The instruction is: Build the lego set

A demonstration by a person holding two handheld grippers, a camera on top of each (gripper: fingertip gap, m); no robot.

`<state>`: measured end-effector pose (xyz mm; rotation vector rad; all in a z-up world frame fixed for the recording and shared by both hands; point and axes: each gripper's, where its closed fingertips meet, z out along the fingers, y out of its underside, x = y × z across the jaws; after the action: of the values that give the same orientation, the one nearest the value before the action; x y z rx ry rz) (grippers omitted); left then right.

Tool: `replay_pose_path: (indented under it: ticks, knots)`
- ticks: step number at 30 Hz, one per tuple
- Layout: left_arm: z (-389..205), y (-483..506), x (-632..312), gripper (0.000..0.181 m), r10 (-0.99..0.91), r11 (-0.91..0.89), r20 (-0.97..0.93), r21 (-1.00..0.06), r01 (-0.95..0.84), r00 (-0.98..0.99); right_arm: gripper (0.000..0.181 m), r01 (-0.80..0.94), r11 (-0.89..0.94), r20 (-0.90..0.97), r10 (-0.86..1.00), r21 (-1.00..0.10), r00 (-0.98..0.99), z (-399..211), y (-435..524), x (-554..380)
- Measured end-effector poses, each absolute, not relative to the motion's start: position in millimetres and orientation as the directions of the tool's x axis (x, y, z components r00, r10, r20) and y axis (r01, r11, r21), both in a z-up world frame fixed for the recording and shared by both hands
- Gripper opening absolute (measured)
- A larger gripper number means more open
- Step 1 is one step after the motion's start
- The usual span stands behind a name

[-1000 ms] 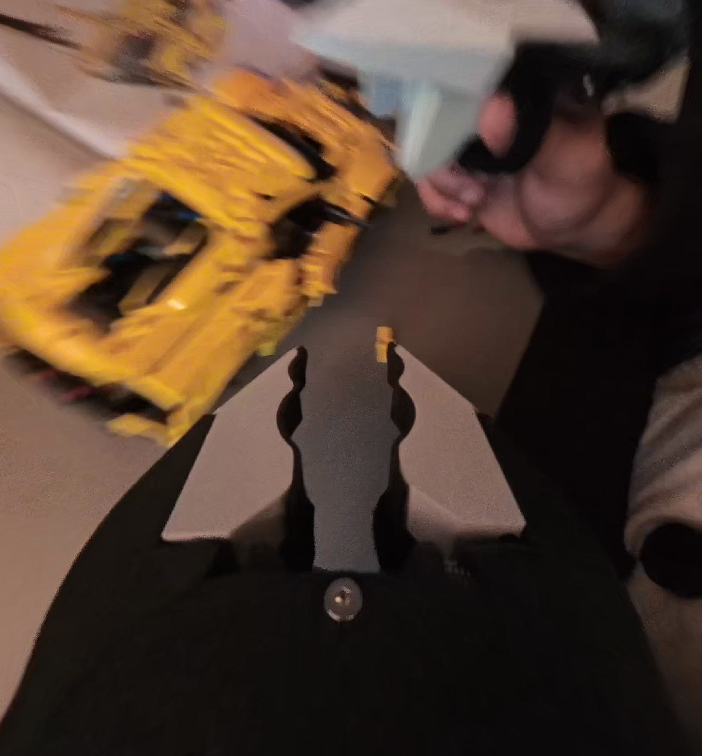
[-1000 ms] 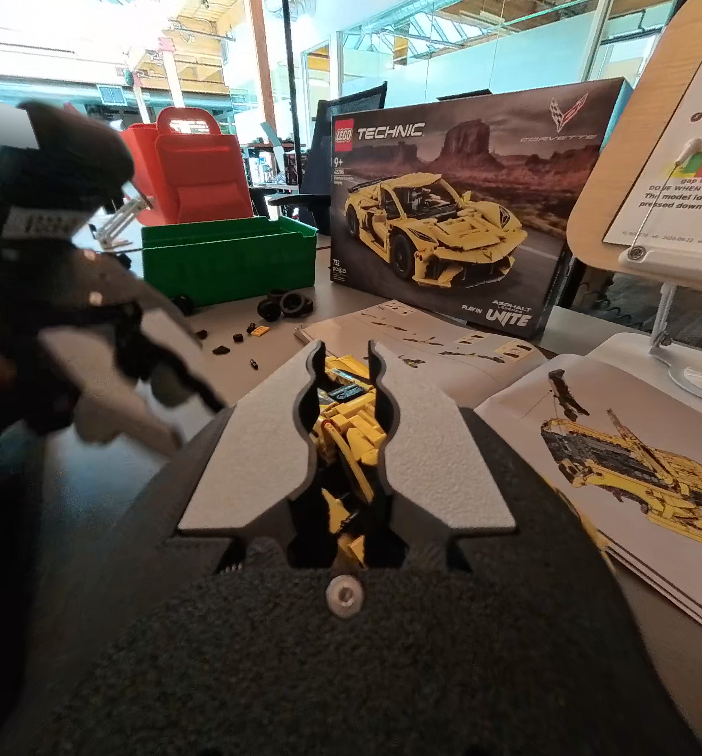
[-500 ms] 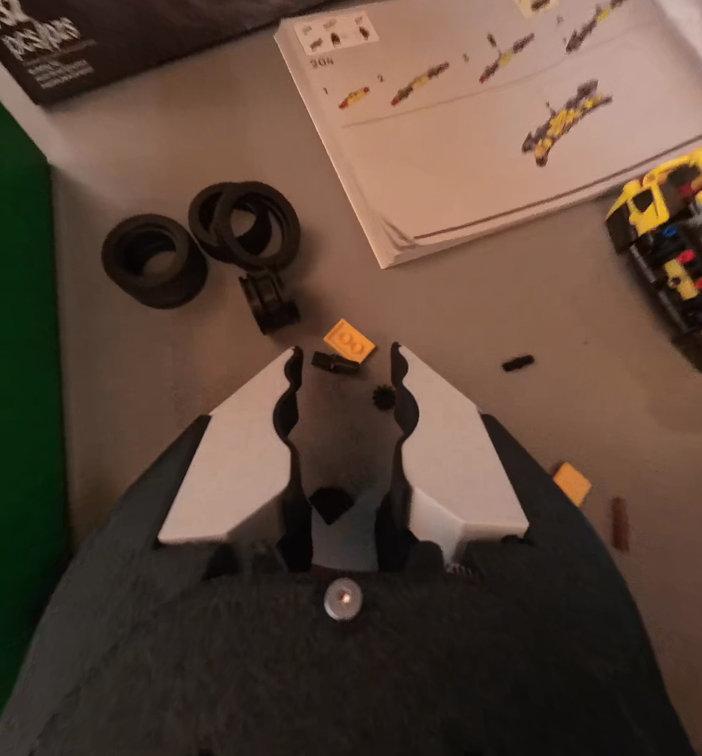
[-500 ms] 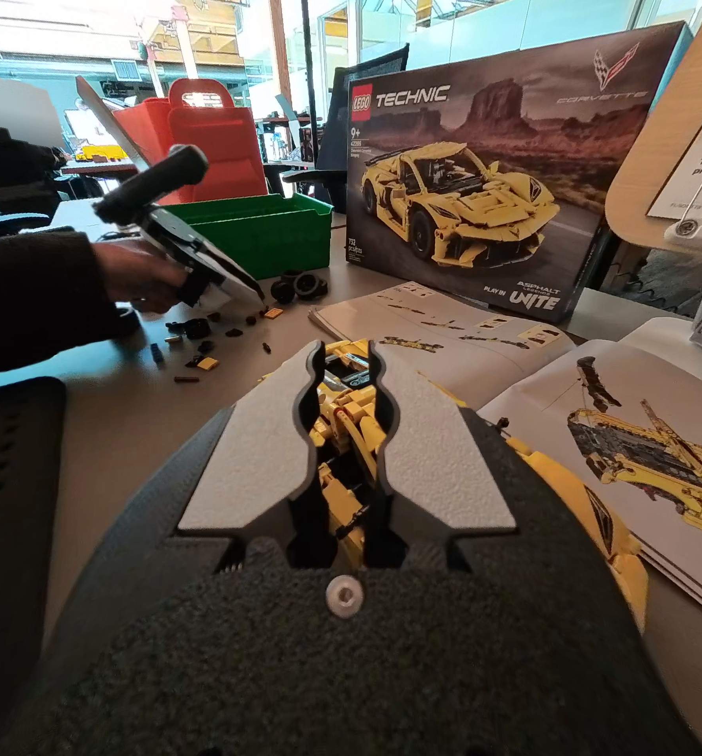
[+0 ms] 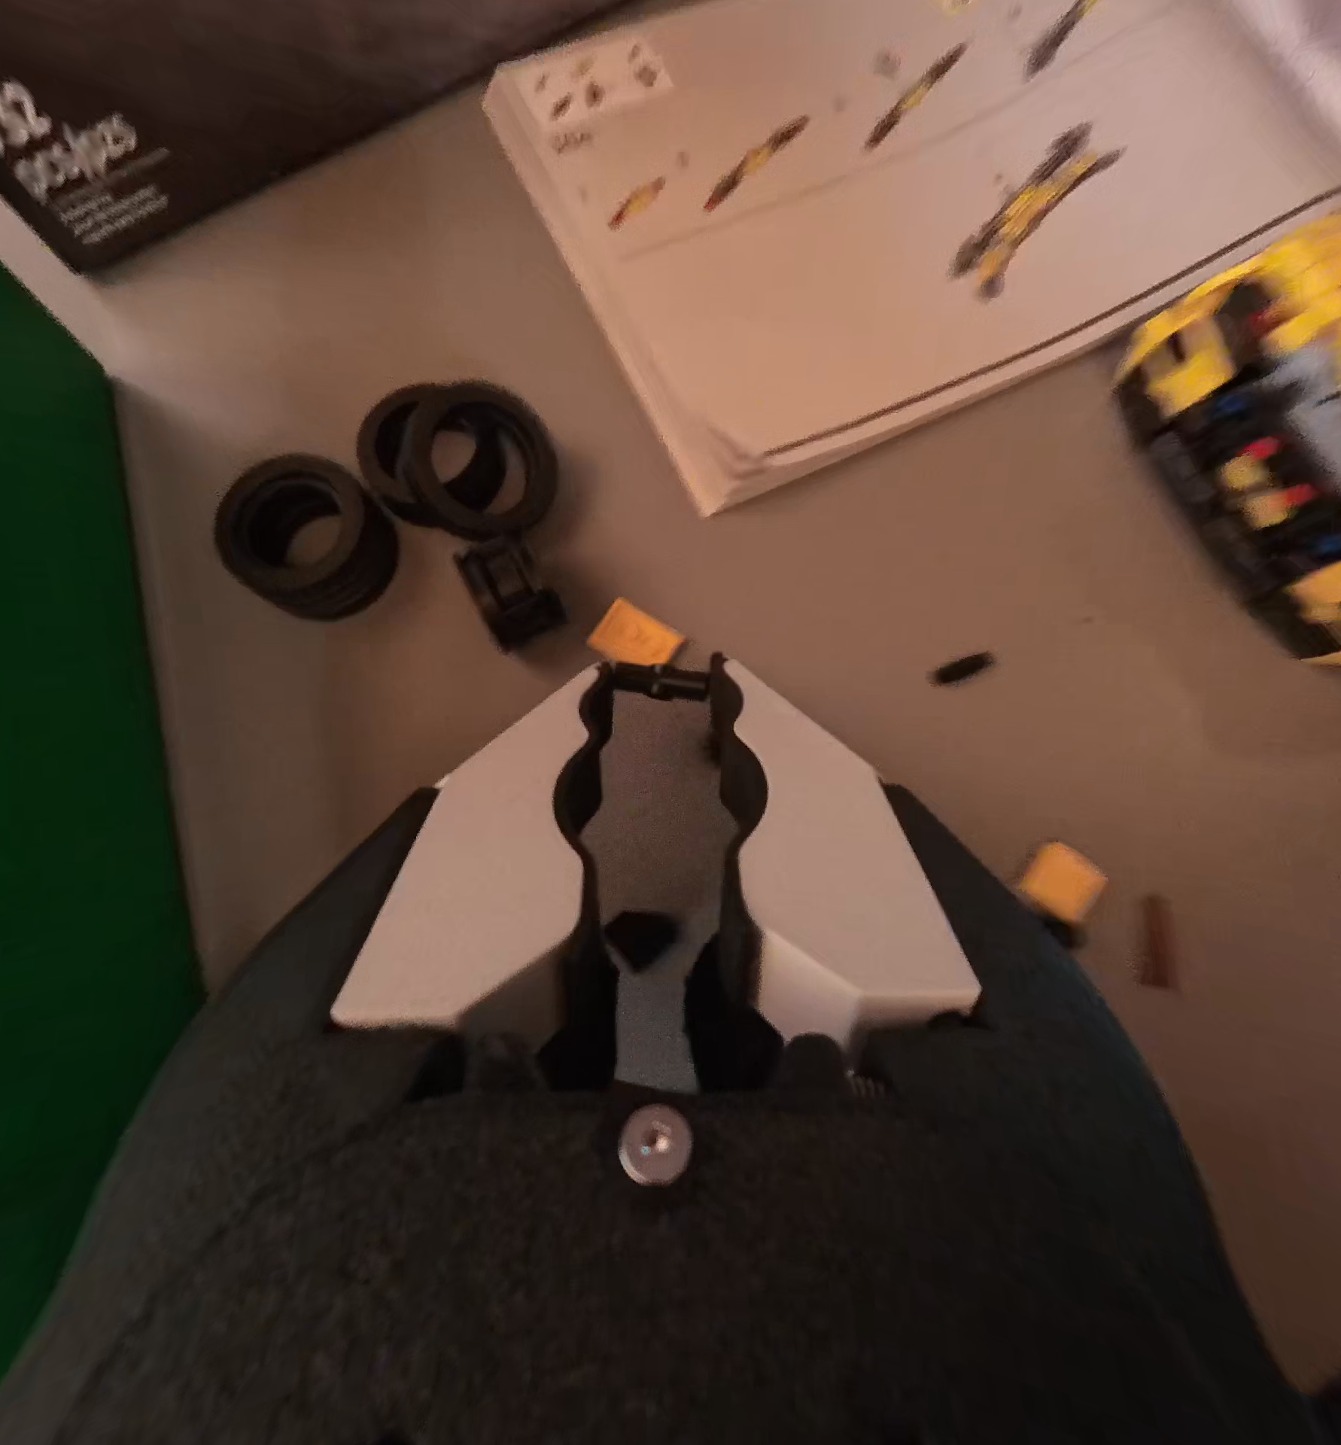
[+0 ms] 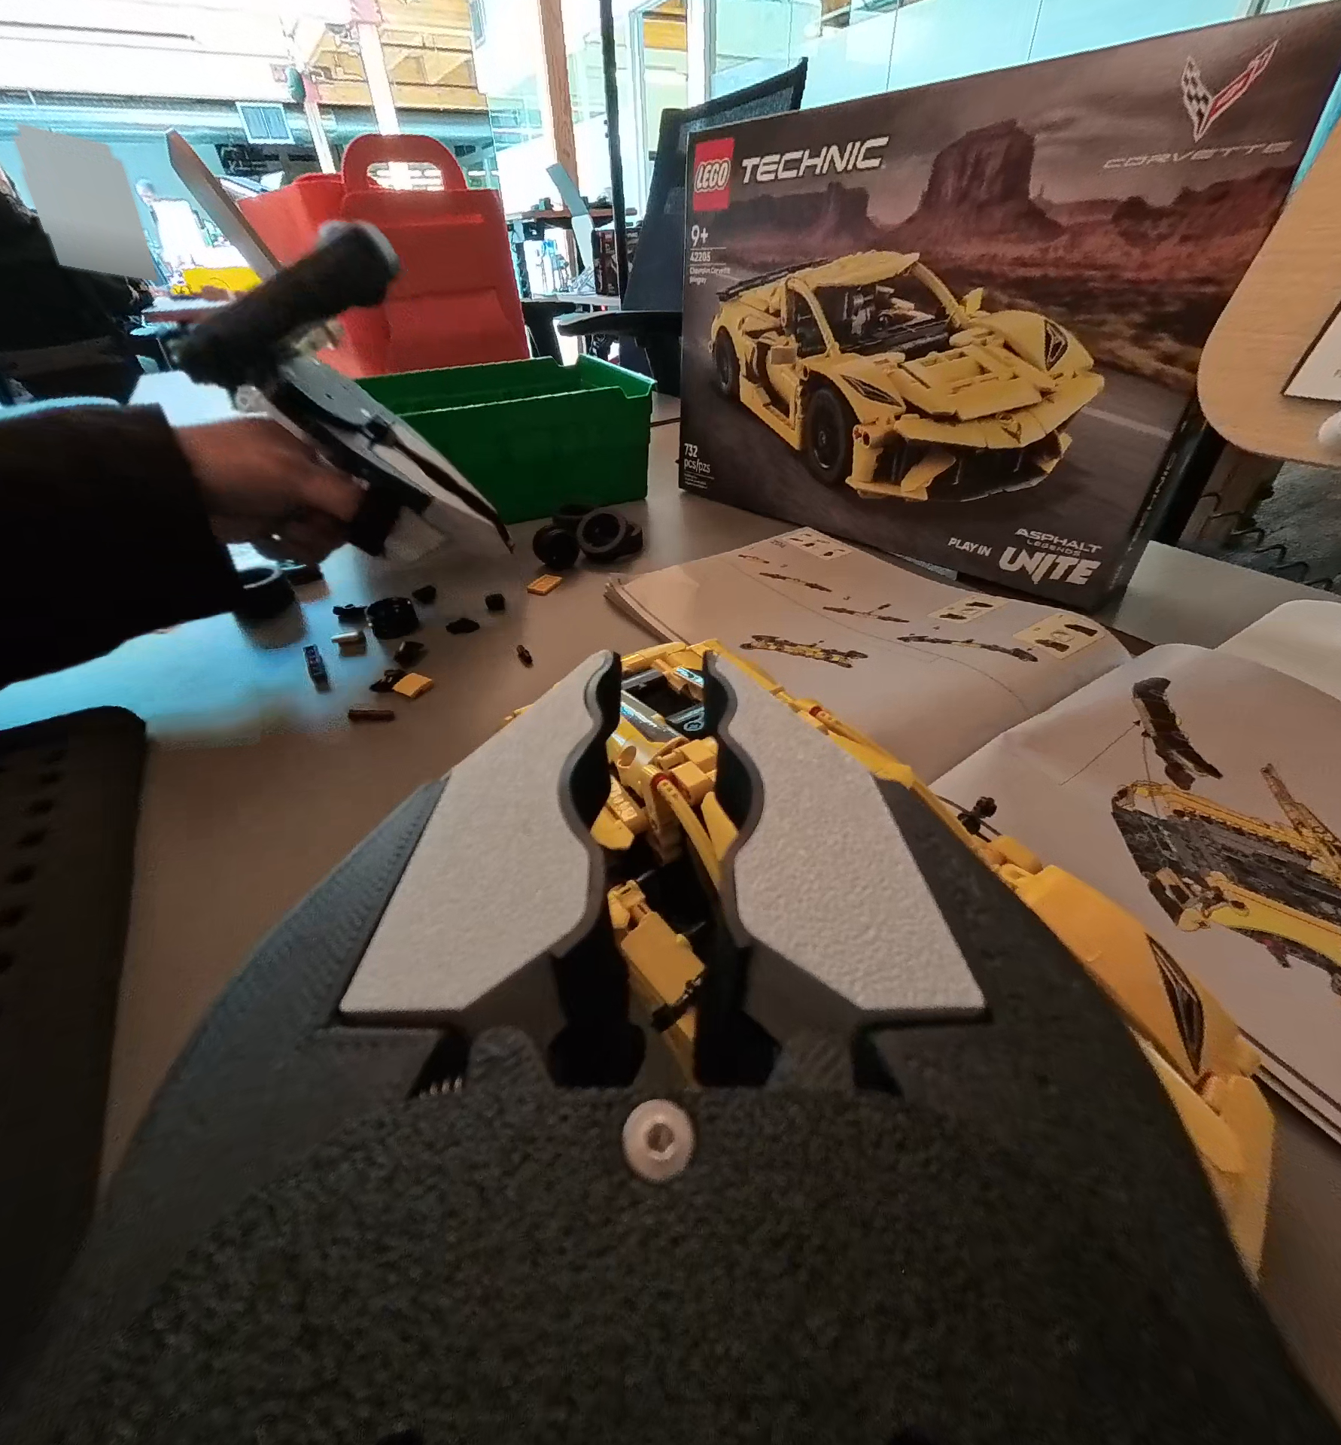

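In the left wrist view my left gripper is shut on a small black pin, which lies crosswise between the two fingertips. The right wrist view shows this gripper tilted down, its tips a little above the table beside the loose parts. My right gripper is shut on the part-built yellow car model, whose yellow beams fill the space between its fingers. The car also shows blurred at the right of the left wrist view.
Black tyres and an orange plate lie just beyond the left fingertips. A green bin is at the left. An open instruction booklet and the set's box are behind. Small loose pieces are scattered on the table. Left tips to right tips: about 30 centimetres.
My left gripper swung from the car to the loose parts, closed on the black pin that lay by the orange plate, and lifted it. The right gripper stayed shut on the car.
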<state>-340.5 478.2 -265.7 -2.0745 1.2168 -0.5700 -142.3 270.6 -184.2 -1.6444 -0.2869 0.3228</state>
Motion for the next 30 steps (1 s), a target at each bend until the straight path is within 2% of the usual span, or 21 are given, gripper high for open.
replay_pose_path:
  ticks: [2,4,8,12,15,20,21,23,25,27,30]
  knots:
    - [-240.5,439.3,-310.2,0.024,-0.918,-0.332,0.137,-0.777,-0.534,0.371,0.020,-0.004,-0.092,-0.038,0.368,-0.996,0.929,-183.2,270.5,-141.5]
    - [-229.8,370.9,-270.6,0.024,-0.955,-0.296,0.242,-0.789,-0.539,0.170,0.020,-0.015,-0.083,-0.045,0.366,-0.996,0.930,-180.7,270.2,-140.6]
    - [-244.3,233.3,-219.4,0.024,-0.940,-0.106,0.279,-0.783,-0.613,-0.194,0.020,-0.035,-0.068,-0.057,0.356,-0.997,0.933,-176.1,268.9,-136.6]
    - [-275.7,178.8,-195.8,0.024,-0.922,-0.031,0.282,-0.734,-0.679,-0.264,0.020,-0.054,-0.065,-0.074,0.356,-0.996,0.932,-172.9,266.9,-135.2]
    - [-294.8,174.6,-192.0,0.024,-0.947,0.078,0.171,-0.698,-0.712,-0.272,0.020,-0.046,-0.056,-0.064,0.366,-0.997,0.929,-170.0,265.4,-138.9]
    - [-296.0,179.7,-189.8,0.029,-0.963,0.071,0.140,-0.692,-0.718,-0.230,0.020,-0.006,-0.051,-0.024,0.380,-0.999,0.925,-169.7,263.6,-146.2]
    - [-290.6,182.6,-191.3,0.037,-0.966,0.048,0.148,-0.705,-0.708,-0.213,0.020,0.000,-0.050,-0.019,0.379,-0.999,0.925,-170.0,263.3,-146.6]
    - [-269.9,199.4,-200.3,0.039,-0.974,-0.034,0.171,-0.754,-0.656,-0.147,0.020,0.004,-0.051,-0.016,0.378,-0.999,0.926,-170.5,262.9,-146.3]
    - [-251.3,242.1,-225.3,0.039,-0.984,-0.146,0.177,-0.781,-0.607,0.008,0.020,-0.005,-0.052,-0.025,0.376,-0.999,0.926,-170.3,262.5,-145.1]
    - [-243.3,306.1,-272.6,0.038,-0.958,-0.259,0.131,-0.782,-0.567,0.257,0.020,-0.020,-0.051,-0.038,0.379,-0.998,0.925,-169.1,262.3,-144.6]
    - [-253.6,377.8,-363.3,0.038,-0.848,-0.367,0.015,-0.737,-0.567,0.529,0.020,-0.039,-0.051,-0.055,0.386,-0.998,0.921,-167.7,262.5,-145.2]
